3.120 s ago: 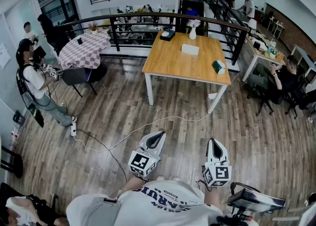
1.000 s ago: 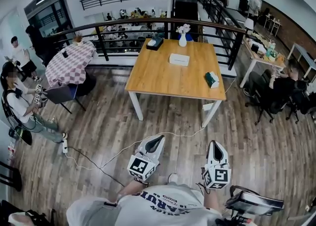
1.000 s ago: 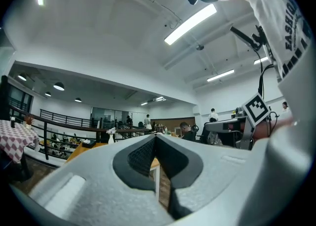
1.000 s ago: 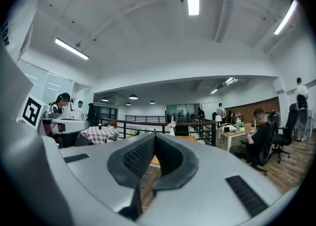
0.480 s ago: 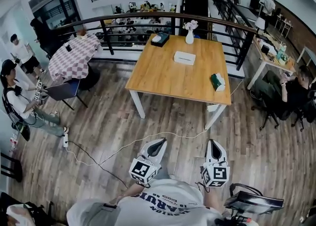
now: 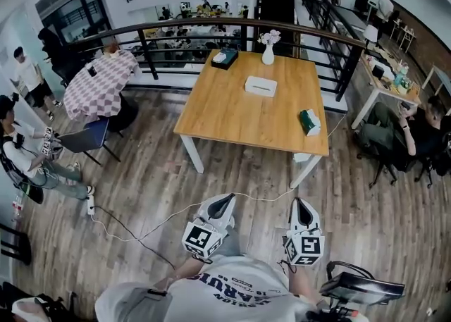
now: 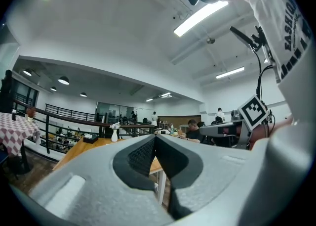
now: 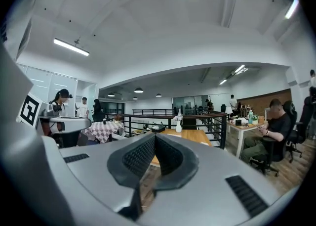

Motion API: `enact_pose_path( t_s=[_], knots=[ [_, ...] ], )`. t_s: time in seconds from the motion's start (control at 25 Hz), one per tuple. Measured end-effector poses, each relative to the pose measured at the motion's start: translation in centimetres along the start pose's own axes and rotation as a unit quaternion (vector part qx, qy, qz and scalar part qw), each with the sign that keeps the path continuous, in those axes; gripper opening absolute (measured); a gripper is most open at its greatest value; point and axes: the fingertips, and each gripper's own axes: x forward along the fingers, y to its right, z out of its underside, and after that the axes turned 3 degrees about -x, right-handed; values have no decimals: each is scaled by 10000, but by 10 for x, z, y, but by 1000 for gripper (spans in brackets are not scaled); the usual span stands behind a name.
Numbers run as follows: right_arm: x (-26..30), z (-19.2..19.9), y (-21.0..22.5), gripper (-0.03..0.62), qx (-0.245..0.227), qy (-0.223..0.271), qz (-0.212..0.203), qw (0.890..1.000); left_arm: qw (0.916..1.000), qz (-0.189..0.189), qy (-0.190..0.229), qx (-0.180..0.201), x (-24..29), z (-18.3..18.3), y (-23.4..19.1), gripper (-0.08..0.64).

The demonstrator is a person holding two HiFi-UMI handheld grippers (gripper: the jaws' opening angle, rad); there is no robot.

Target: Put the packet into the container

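A wooden table (image 6: 239, 120) stands ahead across the plank floor. On it lie a green packet (image 6: 308, 121) near its right edge and a flat white container (image 6: 260, 86) toward the back. My left gripper (image 6: 228, 198) and right gripper (image 6: 297, 203) are held side by side low in the head view, well short of the table, both pointing at it. Both are shut with nothing between the jaws. In the left gripper view the left gripper (image 7: 154, 136) shows its tips meeting, and the right gripper (image 8: 154, 135) looks the same in its own view.
A white vase (image 6: 268, 53) and a dark box (image 6: 225, 57) sit at the table's far edge before a black railing (image 6: 176, 30). A white cable (image 6: 176, 211) snakes over the floor. A checkered table (image 6: 106, 77), a chair (image 6: 88, 137) and people stand left; a seated person (image 6: 412, 127) is right.
Both grippers have been carried forward toward the wooden table, which sits slightly nearer in the head view. Both stay shut and empty. The person at the left edge has shifted further left.
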Motion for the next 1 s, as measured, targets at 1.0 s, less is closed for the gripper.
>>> enact_pose_path(
  t_s=[1.0],
  knots=[
    [216, -58, -22, 8, -75, -46, 302, 9995, 9994, 334, 121, -22, 117, -41, -199, 2]
  ],
)
